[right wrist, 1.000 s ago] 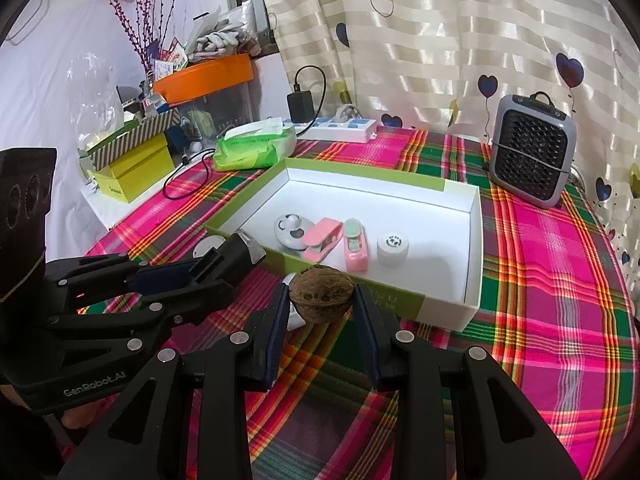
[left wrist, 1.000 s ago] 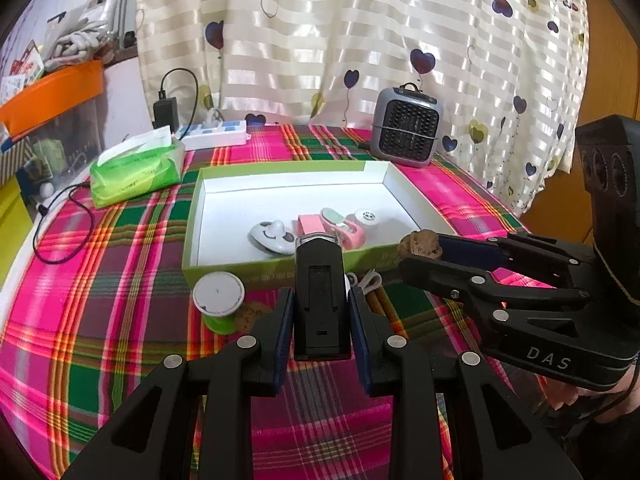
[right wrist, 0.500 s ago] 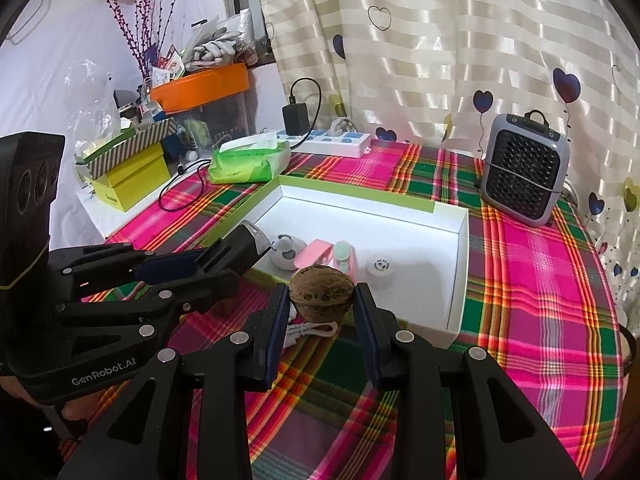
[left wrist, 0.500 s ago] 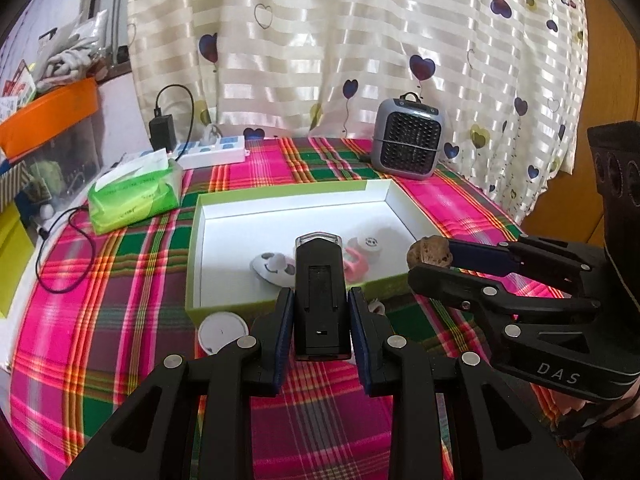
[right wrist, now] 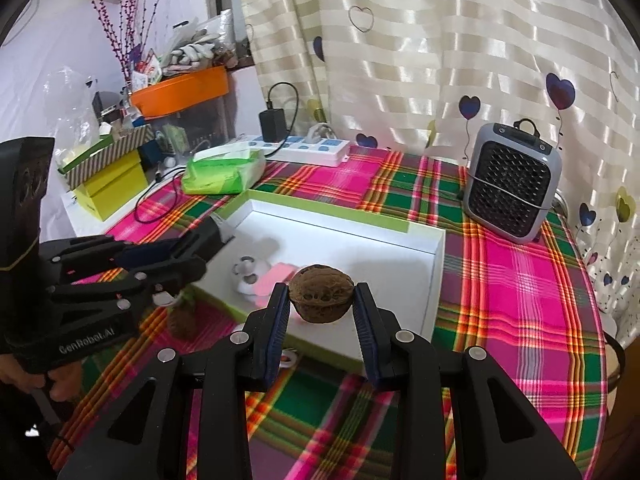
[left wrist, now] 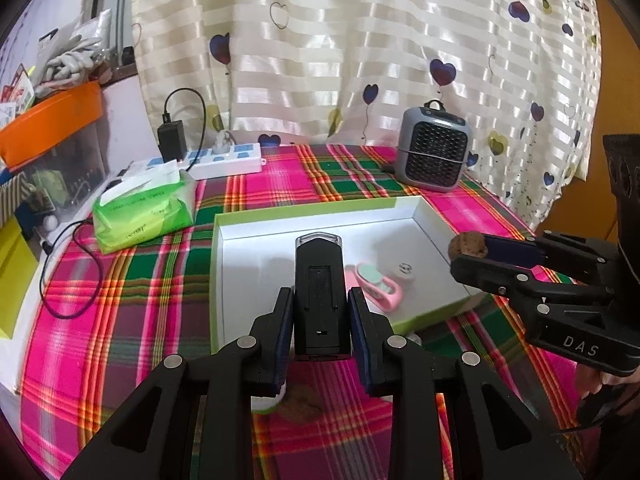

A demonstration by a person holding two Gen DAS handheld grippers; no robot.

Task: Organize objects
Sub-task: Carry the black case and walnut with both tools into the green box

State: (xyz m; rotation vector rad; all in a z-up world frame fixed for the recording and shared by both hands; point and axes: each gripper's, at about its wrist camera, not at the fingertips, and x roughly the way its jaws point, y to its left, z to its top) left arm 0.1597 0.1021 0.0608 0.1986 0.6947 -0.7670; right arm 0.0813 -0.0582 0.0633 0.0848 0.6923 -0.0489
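The left gripper point(left wrist: 320, 312) clamps an upright black rectangular device point(left wrist: 319, 296) above the near edge of the green-rimmed white box point(left wrist: 304, 216). Beside it, the right gripper point(right wrist: 322, 308) squeezes a walnut point(right wrist: 322, 299) over the box's near wall. Inside the box lie a pink stapler point(left wrist: 378, 286) and a small white round item point(left wrist: 405, 269), on the plaid tablecloth point(right wrist: 520, 280).

Both claws are matte black plastic with silver screws and blue pads — left claw point(left wrist: 320, 316) lettered "GenRobot.AI", right claw point(right wrist: 322, 312) "DAS".
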